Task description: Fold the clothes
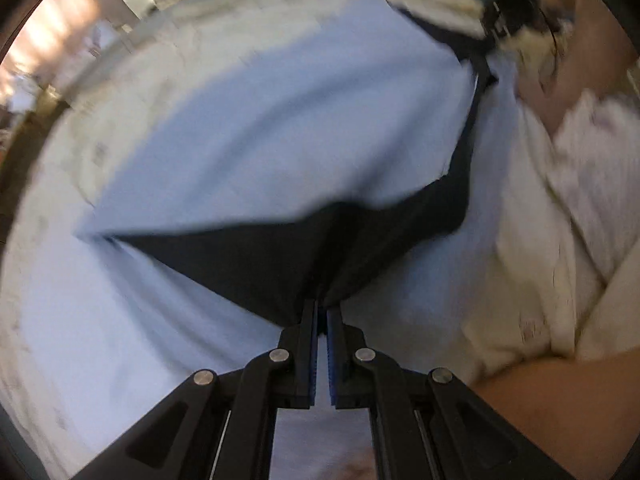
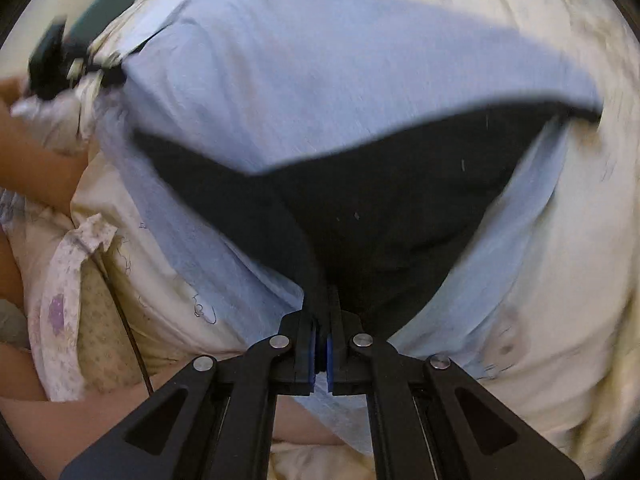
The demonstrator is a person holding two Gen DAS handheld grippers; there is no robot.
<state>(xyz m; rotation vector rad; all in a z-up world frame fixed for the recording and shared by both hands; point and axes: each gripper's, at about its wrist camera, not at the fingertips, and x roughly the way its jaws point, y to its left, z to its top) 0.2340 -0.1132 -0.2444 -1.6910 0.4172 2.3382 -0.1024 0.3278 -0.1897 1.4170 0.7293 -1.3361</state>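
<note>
Blue pads at the tip of the left gripper [image 1: 322,316] are pinched tight on a bunched corner of the dark lining of a light blue garment [image 1: 280,120], with black cloth gathered right between the two fingers. Out from that grip the dark inside of the garment fans wide, and its pale blue outer face stretches away over a cream bedsheet [image 1: 72,152] that looks worn and mottled. Likewise, the right gripper [image 2: 322,300] is clamped shut on another bunch of the same dark lining, the blue fabric lifted and spread beyond it. Each view shows the other gripper far off at the garment's opposite corner, blurred. A person's bare arm [image 1: 560,408] and patterned white clothing [image 2: 68,280] lie beside the garment on the bed.
</note>
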